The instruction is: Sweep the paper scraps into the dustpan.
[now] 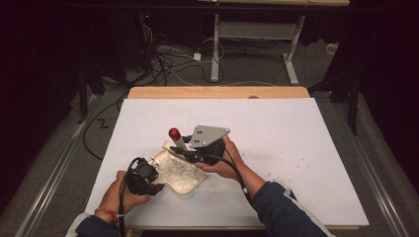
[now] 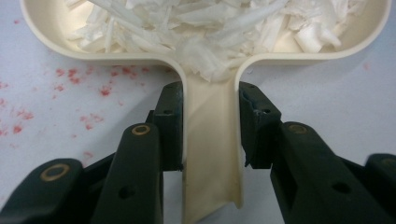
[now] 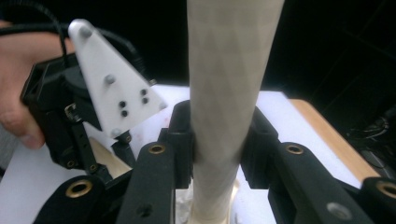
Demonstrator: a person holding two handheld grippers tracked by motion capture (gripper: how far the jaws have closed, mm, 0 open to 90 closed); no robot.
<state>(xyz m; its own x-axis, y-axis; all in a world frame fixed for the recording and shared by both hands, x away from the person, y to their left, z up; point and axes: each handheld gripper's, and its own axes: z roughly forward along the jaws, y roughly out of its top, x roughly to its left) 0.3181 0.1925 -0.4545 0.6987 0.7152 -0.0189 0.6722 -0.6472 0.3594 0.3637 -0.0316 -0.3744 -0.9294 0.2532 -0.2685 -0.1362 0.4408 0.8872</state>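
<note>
Dustpan (image 2: pixel 212 154) handle clamped by left tool (image 2: pixel 210 126); right tool (image 3: pixel 217 135) grips brush (image 3: pixel 224 93).

— Left gripper (image 1: pixel 157 183)? Left hand (image 1: pixel 129 191)?
— Low at the near edge, jaws clamped on a handle (image 2: pixel 212 154); wrapped round its body.
— Right gripper (image 3: pixel 215 140)?
— Farther in, tilted, jaws pressed against an upright shaft (image 3: pixel 229 74). Gripped from behind by the right hand (image 1: pixel 227 160).
</note>
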